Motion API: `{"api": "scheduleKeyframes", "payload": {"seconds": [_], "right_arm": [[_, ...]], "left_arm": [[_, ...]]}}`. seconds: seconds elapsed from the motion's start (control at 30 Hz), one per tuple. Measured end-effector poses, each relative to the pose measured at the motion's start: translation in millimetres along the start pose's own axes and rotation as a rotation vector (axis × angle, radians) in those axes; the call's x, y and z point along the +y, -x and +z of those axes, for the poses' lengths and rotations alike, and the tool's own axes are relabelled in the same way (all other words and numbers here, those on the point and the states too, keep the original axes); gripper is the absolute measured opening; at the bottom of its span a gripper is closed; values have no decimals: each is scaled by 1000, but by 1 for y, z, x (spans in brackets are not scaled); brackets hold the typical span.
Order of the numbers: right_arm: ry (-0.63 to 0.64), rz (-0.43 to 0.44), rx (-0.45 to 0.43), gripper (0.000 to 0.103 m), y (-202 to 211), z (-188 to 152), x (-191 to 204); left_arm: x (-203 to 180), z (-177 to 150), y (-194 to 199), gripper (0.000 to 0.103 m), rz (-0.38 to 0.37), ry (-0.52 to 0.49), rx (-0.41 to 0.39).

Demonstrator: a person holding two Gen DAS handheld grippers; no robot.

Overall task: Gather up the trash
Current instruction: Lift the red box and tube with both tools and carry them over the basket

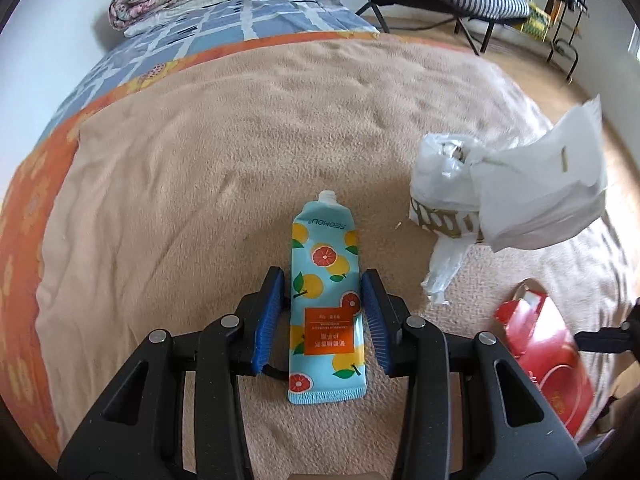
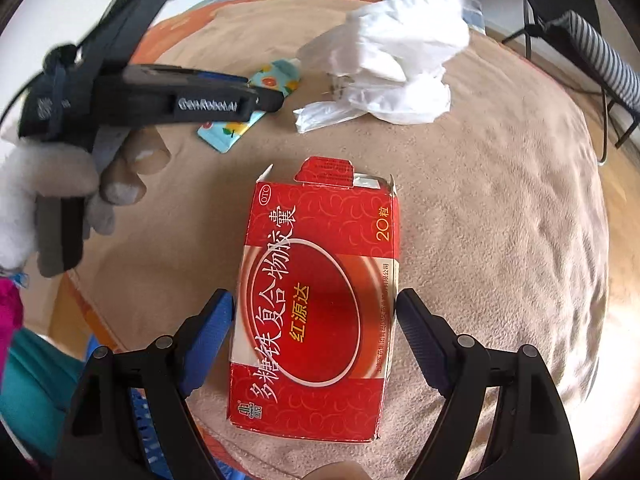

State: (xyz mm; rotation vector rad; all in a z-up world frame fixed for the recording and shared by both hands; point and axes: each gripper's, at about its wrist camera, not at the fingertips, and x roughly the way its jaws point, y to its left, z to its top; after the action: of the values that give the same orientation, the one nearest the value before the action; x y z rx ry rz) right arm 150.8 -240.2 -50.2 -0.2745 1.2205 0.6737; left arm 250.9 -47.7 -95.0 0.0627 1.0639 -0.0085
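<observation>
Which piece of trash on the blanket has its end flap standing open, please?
The red box, between the right tongs; the tube and white bag have no flap.

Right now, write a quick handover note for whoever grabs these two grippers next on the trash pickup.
Left hand-held gripper: open, pads either side of the fruit-print tube, not closed on it.
Right hand-held gripper: open, straddling the red medicine box, not gripping.
White plastic bag lies crumpled on the tan blanket, beyond the box and right of the tube.
Done: nothing picked up.
Left: close on tube and box, lift both, then collect them and the bag.
</observation>
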Motion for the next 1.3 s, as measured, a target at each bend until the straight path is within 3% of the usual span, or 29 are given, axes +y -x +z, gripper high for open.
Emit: {"api": "scheduleKeyframes", "payload": {"seconds": [0.1, 0.23, 0.43, 0.73, 1.03, 1.3], "right_arm": [[9, -14, 3, 83, -1, 2, 1], [14, -25, 3, 83, -4, 9, -2], [11, -26, 1, 83, -3, 5, 9], [10, -20, -5, 83, -3, 5, 4], [125, -147, 7, 88, -16, -2, 28], [103, -127, -54, 86, -2, -7, 37]], "left_arm": [[-7, 1, -2, 39, 38, -47, -9], [-10, 0, -3, 35, 36, -71, -27], [4, -1, 7, 34, -70, -11, -57], [19, 5, 32, 34, -166, 65, -96], [44, 6, 64, 34, -198, 132, -141], [51, -14, 92, 34, -189, 110, -155]]}}
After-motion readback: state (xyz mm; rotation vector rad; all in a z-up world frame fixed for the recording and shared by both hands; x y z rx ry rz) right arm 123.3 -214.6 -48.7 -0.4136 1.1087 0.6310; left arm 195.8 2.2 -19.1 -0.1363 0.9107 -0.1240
